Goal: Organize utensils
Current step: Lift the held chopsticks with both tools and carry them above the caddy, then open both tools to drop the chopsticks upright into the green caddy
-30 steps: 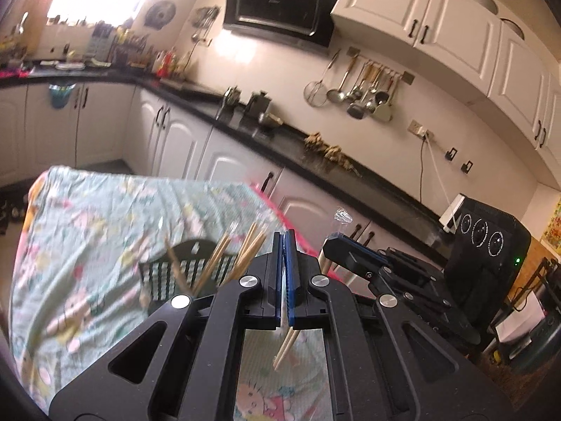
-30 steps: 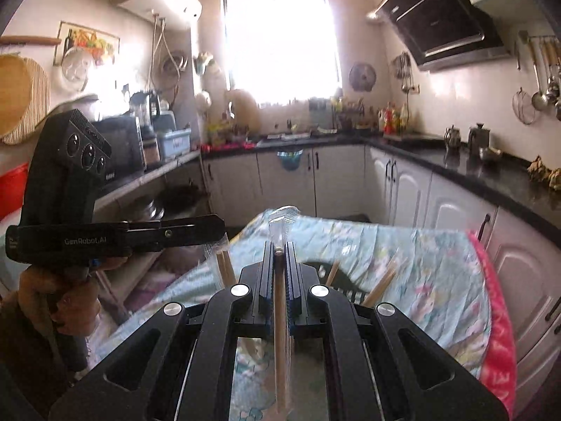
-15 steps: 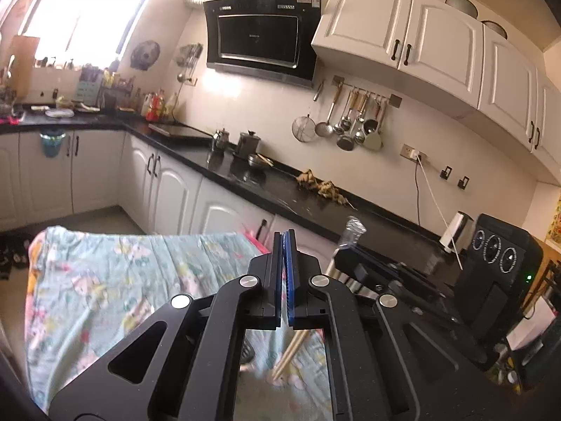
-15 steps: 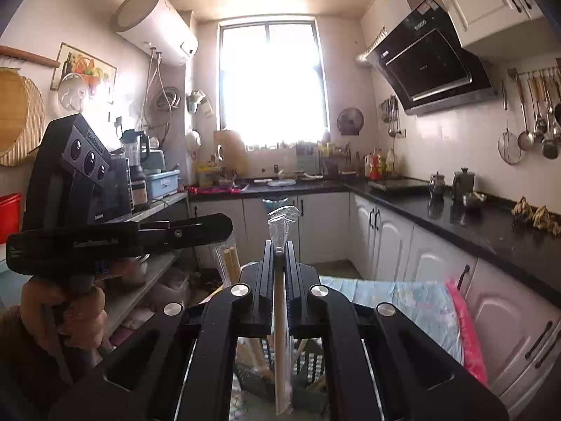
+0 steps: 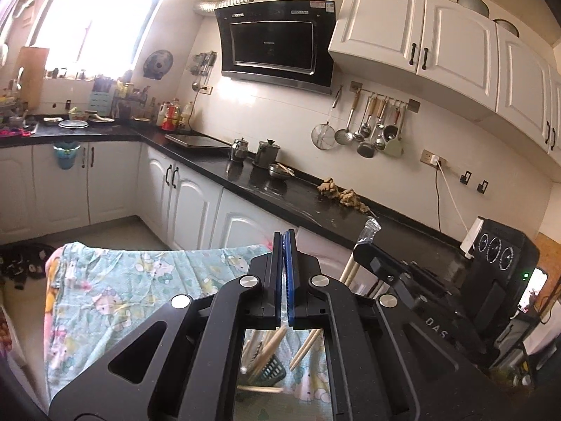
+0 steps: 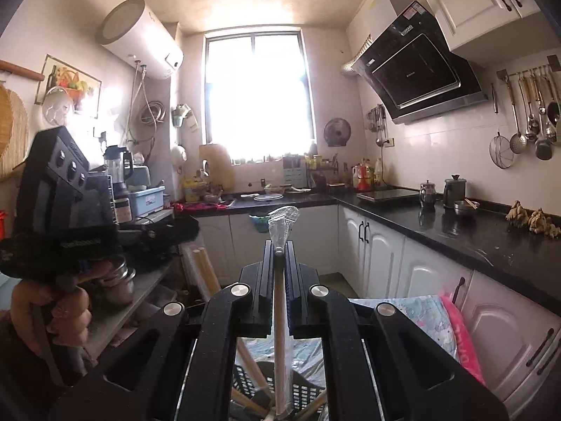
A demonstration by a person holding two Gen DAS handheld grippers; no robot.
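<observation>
The left gripper (image 5: 284, 245) is closed tight, and its two blue pads are pressed flat together. I cannot tell for sure if it is pinching anything. Right under it, wooden chopsticks (image 5: 270, 345) stick up at a slant from a black basket (image 5: 271, 368) with little holes in its side. The black basket sits on a bench with a light blue cartoon cloth (image 5: 115, 291) over it. In the right wrist view, the left gripper shows up on the left side as a black shape (image 6: 105, 238), and a hand (image 6: 56, 312) is wrapped around its handle.

The right gripper (image 6: 279, 249) is closed on a wrapped chopstick pair (image 6: 280, 333). The wrapped chopstick pair stands almost straight up between the two fingers. Its clear plastic wrapper (image 6: 283, 224) pokes out above the tips and looks crinkly. The bottom end hangs over the black basket (image 6: 305, 389), where more chopsticks (image 6: 252, 368) lean to the sides. In the left wrist view, the right gripper (image 5: 364, 249) is just to the right of the left one, with the clear wrapper tip sticking up out of it.

To the right runs a long black counter (image 6: 466, 235) with white cupboards (image 6: 382, 256) under it. Ladles and spoons (image 6: 536, 129) hang on the wall.
</observation>
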